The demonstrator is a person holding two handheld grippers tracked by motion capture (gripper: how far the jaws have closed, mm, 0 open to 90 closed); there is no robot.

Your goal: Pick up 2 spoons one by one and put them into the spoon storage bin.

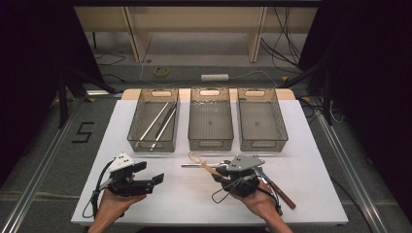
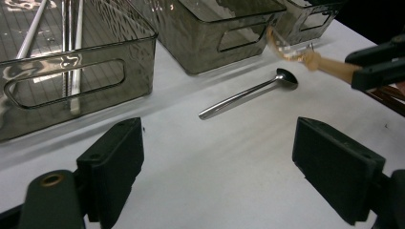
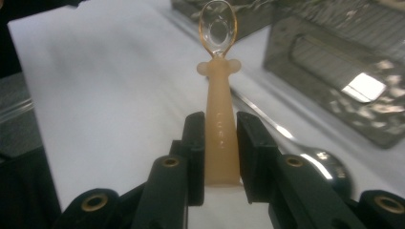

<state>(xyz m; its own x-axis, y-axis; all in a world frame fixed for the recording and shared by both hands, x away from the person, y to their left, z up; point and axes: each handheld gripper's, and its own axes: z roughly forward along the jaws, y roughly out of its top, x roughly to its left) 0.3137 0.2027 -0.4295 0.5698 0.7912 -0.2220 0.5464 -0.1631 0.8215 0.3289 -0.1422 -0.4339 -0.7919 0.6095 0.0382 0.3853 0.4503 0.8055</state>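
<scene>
— Table [image 1: 160,204], white-topped, carries what nearest the person?

— Both hand-held tools. The left gripper [image 1: 150,175] sits at the near left, jaws spread wide with bare tabletop between them, touching nothing. The right gripper [image 1: 217,171] is at the near centre-right, jaws clamped on the handle of a peach-coloured spoon [image 3: 219,119] with a clear bowl.

— Where does that spoon point?

— Away from the person and leftward, toward the middle bin; its bowl is lifted off the table, just short of that bin's front wall.

— Anything close by?

— A metal spoon [image 2: 248,93] lies flat on the table just beside and under the peach one, bowl toward the right gripper. A brown-handled utensil [image 1: 282,193] lies on the table at the right gripper's right side; what kind it is I cannot tell.

— And farther out?

— Three smoky translucent bins in a row. The left bin [image 1: 132,136] holds several long metal rods [image 1: 158,124]. The middle bin [image 1: 210,143] and right bin [image 1: 262,143] look empty. Beyond the table, cables, a roll of tape [image 1: 162,71] and a power strip [image 1: 214,77] lie on the floor.
</scene>
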